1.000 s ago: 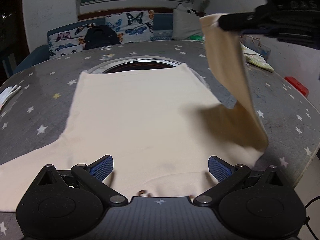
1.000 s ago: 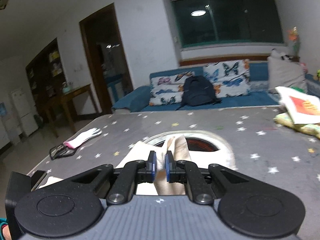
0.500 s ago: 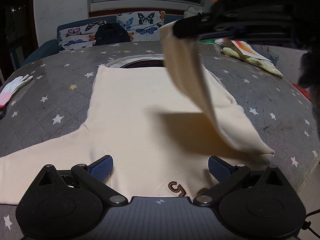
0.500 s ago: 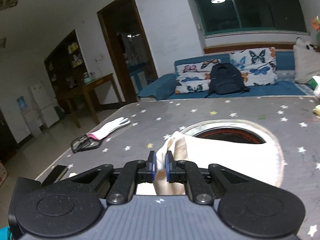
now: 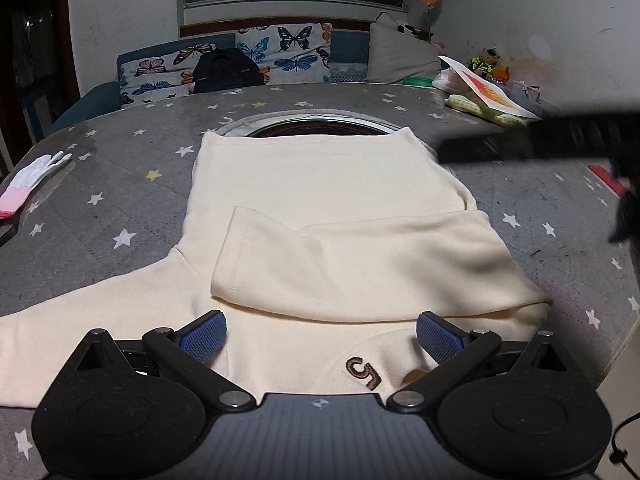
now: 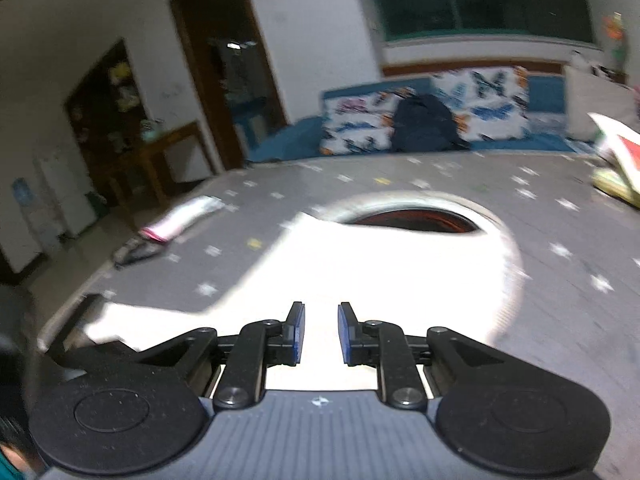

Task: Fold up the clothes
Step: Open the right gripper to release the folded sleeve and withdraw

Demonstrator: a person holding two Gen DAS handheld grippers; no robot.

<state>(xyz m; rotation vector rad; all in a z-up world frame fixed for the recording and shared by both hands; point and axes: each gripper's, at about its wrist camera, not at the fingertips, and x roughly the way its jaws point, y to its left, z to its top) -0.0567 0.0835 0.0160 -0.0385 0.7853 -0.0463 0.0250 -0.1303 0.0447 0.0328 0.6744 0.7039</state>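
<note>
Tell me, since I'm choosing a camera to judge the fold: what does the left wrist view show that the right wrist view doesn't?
Left wrist only: the sleeve laid across the cream sweatshirt, brown embroidery near the collar, and the wide-open left tongs.

Right wrist only: the right tongs, slightly parted with nothing pinched, having just opened, plus a doorway.

Both: the star-patterned table, white glove and black backpack.

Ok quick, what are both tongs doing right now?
Left tongs: open wide, holding nothing, above the cream shirt.
Right tongs: just opened, nothing between them.
</note>
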